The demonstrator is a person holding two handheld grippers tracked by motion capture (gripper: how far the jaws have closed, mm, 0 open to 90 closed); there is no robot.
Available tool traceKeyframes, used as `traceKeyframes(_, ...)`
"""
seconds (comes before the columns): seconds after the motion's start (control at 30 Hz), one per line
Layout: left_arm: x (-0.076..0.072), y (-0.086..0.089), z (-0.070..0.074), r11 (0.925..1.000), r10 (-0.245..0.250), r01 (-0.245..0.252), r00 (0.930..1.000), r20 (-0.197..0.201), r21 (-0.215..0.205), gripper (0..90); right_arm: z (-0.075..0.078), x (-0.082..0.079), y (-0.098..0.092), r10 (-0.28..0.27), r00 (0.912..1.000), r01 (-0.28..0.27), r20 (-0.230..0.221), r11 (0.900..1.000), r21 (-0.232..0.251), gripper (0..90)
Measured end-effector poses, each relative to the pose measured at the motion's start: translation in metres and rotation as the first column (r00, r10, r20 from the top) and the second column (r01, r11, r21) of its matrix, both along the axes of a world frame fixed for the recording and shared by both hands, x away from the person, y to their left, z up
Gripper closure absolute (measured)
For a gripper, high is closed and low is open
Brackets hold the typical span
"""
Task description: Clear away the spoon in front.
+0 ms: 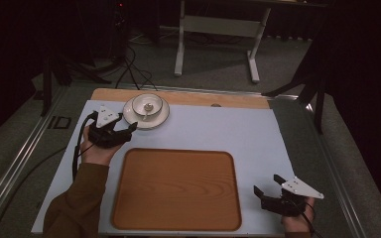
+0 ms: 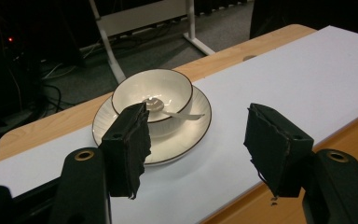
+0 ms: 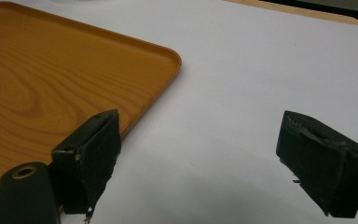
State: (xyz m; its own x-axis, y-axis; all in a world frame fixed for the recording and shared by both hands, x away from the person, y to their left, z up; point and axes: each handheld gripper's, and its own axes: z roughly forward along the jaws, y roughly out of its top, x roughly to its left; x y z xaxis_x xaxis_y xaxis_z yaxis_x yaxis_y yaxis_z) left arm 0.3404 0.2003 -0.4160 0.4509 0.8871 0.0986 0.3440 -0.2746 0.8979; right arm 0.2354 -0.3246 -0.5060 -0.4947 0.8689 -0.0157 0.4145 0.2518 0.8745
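Nearest the person, the right gripper (image 1: 265,185) hovers over bare white mat (image 1: 258,134) just right of the tray (image 1: 176,225), jaws spread wide w/ nothing between; black pads look ragged at the edges. The tray is a rounded-corner rectangle, orange-brown wood grain, low raised rim, lying flat at the mat's near middle. Farther up on the left, the left gripper (image 1: 129,124) is held in a hand (image 1: 95,151) w/ brown sleeve, jaws also apart & gripping nothing, aimed at the dishes just beyond its tips; in the left gripper view one pad (image 2: 129,140) overlaps the plate's near edge, contact unclear. The bowl (image 2: 135,93) is round, glossy cream ceramic w/ thin dark rim line, upright, centred on a plate (image 2: 200,123): same cream, ribbed border, dark edge. A spoon (image 2: 179,113) lies in the bowl, scoop at the bottom centre, its handle running out over the rim toward the right in that view. Dishes sit at the mat's far left, next to the strip of bare wood table (image 1: 238,100).
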Motion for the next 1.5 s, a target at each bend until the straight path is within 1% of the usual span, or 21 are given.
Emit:
traceKeyframes(0.27,0.011,-0.006,-0.003,0.9999,-0.009,0.009,0.9999,-0.008,0.013,39.3,0.0,0.0,-0.001,0.0,1.0,0.0,-0.001,1.0,0.005,13.6)
traceKeyframes(0.37,0.016,-0.009,-0.005,1.0,-0.01,0.01,0.9998,-0.018,0.001,39.4,0.0,0.0,-0.001,0.003,1.0,-0.003,-0.001,1.0,0.005,13.6)
traceKeyframes(0.47,0.02,-0.012,-0.007,0.9999,-0.015,0.014,0.9997,-0.018,-0.002,39.9,-0.001,0.0,-0.001,0.003,1.0,-0.003,-0.002,1.0,0.005,13.6)
traceKeyframes(0.57,0.024,-0.015,-0.008,0.9999,-0.014,0.014,0.9998,-0.017,0.007,40.2,-0.001,0.001,-0.001,0.001,1.0,-0.001,-0.004,1.0,0.008,13.6)
traceKeyframes(0.73,0.03,-0.017,-0.012,0.9999,-0.009,0.009,0.9996,-0.025,0.009,40.6,-0.001,0.001,-0.001,0.005,1.0,-0.005,-0.006,1.0,0.005,13.6)
traceKeyframes(0.83,0.035,-0.019,-0.015,0.9995,-0.007,0.008,0.9993,-0.037,0.031,41.3,-0.002,0.001,0.0,0.008,0.9999,-0.008,-0.011,1.0,0.006,13.6)
traceKeyframes(0.87,0.035,-0.019,-0.015,0.9995,-0.007,0.008,0.9993,-0.037,0.031,41.5,-0.002,0.001,0.0,0.008,0.9999,-0.008,-0.012,1.0,0.006,13.6)
traceKeyframes(0.9,0.038,-0.019,-0.018,0.9996,-0.005,0.007,0.9986,-0.053,0.029,41.8,-0.002,0.002,0.0,0.009,0.9999,-0.009,-0.012,1.0,0.005,13.6)
traceKeyframes(0.93,0.04,-0.019,-0.019,0.9996,-0.006,0.007,0.9981,-0.061,0.027,42.5,-0.002,0.002,0.0,0.009,0.9999,-0.009,-0.012,1.0,0.005,13.6)
traceKeyframes(1.03,0.043,-0.02,-0.022,0.9995,-0.002,0.004,0.9974,-0.072,0.031,44.5,-0.002,0.002,-0.001,0.009,0.9999,-0.009,-0.012,1.0,0.005,13.6)
traceKeyframes(1.07,0.046,-0.022,-0.025,0.9993,-0.005,0.008,0.9967,-0.081,0.038,45.1,-0.002,0.002,-0.001,0.008,0.9999,-0.008,-0.014,1.0,0.005,13.6)
traceKeyframes(1.33,0.055,-0.028,-0.035,0.997,0.001,0.006,0.9949,-0.101,0.077,48.4,-0.002,0.002,0.0,0.01,0.9999,-0.01,-0.012,1.0,0.006,13.6)
traceKeyframes(1.5,0.064,-0.034,-0.044,0.9923,0.017,-0.002,0.9927,-0.119,0.124,51.7,-0.002,0.002,-0.001,0.011,0.9999,-0.011,-0.011,1.0,0.006,13.6)
